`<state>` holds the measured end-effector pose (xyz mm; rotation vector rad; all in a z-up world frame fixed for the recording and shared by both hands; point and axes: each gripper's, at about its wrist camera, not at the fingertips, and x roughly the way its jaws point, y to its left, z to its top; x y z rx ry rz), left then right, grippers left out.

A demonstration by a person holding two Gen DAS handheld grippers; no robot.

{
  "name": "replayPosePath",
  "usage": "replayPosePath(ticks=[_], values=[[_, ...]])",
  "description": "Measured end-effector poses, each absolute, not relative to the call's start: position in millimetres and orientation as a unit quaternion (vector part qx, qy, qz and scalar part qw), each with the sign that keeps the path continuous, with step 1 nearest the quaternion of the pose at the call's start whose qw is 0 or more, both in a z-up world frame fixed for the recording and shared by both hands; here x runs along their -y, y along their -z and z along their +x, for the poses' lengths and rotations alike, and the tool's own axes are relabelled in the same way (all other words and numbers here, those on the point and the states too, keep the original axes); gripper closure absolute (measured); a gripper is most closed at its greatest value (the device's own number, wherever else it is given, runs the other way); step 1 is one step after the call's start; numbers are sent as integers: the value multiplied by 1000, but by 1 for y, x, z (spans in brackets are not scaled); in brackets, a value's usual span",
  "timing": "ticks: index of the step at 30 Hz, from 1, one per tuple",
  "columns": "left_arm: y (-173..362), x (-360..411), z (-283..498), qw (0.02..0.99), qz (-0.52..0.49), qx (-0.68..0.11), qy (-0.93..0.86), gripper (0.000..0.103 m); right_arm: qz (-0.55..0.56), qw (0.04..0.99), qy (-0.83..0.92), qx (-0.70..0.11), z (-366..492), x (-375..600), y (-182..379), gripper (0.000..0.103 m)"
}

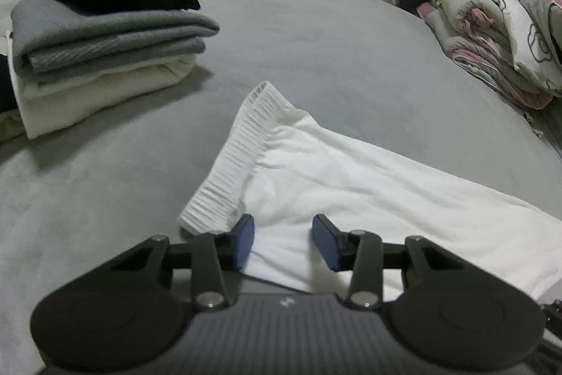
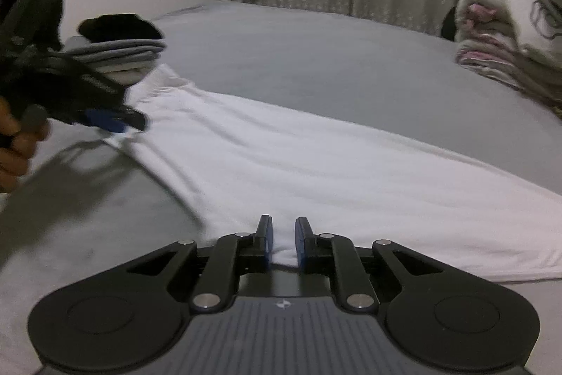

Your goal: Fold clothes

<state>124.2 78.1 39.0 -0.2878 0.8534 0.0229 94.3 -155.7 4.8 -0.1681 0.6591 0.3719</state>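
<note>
Spread flat on a grey bed (image 1: 316,34), soft, light white trousers (image 1: 351,185) will likely sag unless pinched at the ribbed waistband (image 1: 239,160) and hem, where the left gripper (image 1: 282,241) hovers spread and the right gripper (image 2: 282,241) pinches fabric.

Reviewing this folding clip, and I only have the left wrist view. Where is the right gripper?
Observer: The right gripper sits at the near edge of the white garment, jaws nearly closed with cloth between them.
Operator: Is it pinching?
Observer: Cannot tell; a narrow gap shows between the pads.
Operator: Anything else I miss?
Observer: A person's hand holds the left gripper at the waistband end.
</note>
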Motion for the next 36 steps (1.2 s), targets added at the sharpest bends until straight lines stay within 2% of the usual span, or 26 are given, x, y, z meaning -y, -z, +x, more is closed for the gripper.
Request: replayPosePath(ticks=[11, 24, 31, 36], values=[[-40, -73, 121, 905, -114, -411, -12, 64, 58, 933, -74, -348, 128, 280, -11, 94], [-40, -74, 121, 905, -108, -412, -6, 64, 67, 929, 44, -362, 136, 392, -19, 96], [-41, -71, 120, 905, -104, -411, -7, 64, 145, 926, 104, -332, 122, 479, -18, 97], [-54, -61, 112, 917, -91, -385, 40, 63, 178, 904, 236, -309, 106, 523, -21, 96]])
